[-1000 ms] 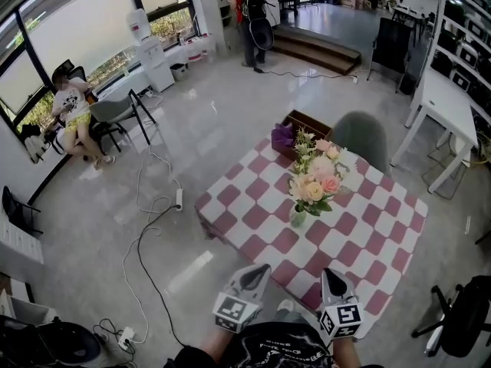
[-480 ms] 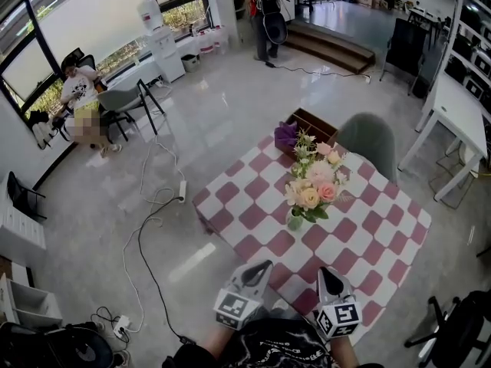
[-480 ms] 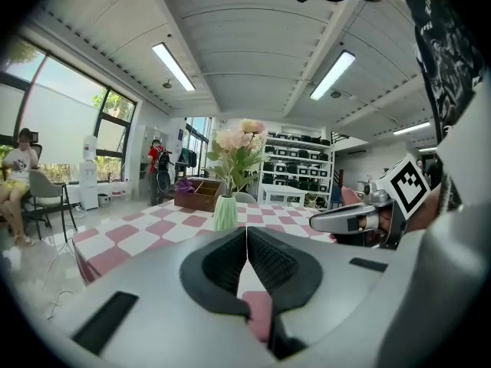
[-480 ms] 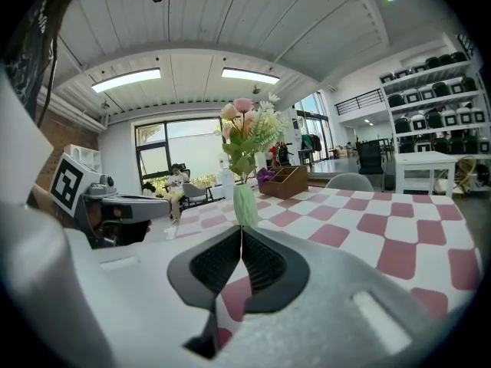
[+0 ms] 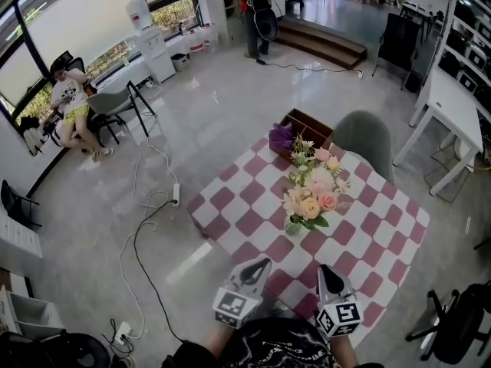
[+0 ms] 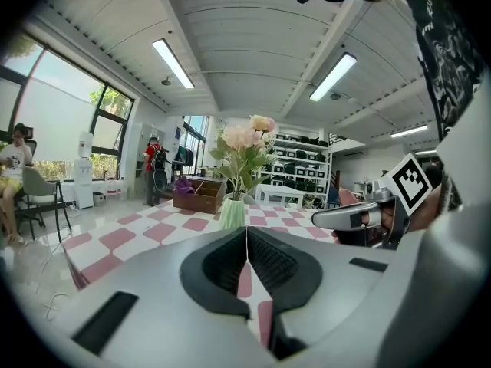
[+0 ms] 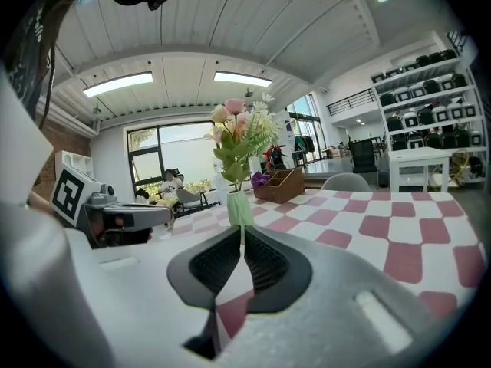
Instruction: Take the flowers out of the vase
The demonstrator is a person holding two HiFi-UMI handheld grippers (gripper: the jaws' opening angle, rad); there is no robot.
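Facing one vase (image 5: pixel 293 226) of flowers (image 5: pixel 311 192), left gripper (image 5: pixel 262 262) and right gripper (image 5: pixel 323 269) show clenched, empty fingers.

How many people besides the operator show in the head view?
2: a seated person by the left windows, and a standing person in red near the steps. Others may be hidden beyond.

A bunch of flowers (image 5: pixel 311 190), with pink, peach and cream blooms, small white sprigs and green leaves, stands with its stems inside a small pale green vase (image 5: pixel 293 225). The vase is upright near the middle of a table (image 5: pixel 368 240) covered in a pink-and-white checked cloth.
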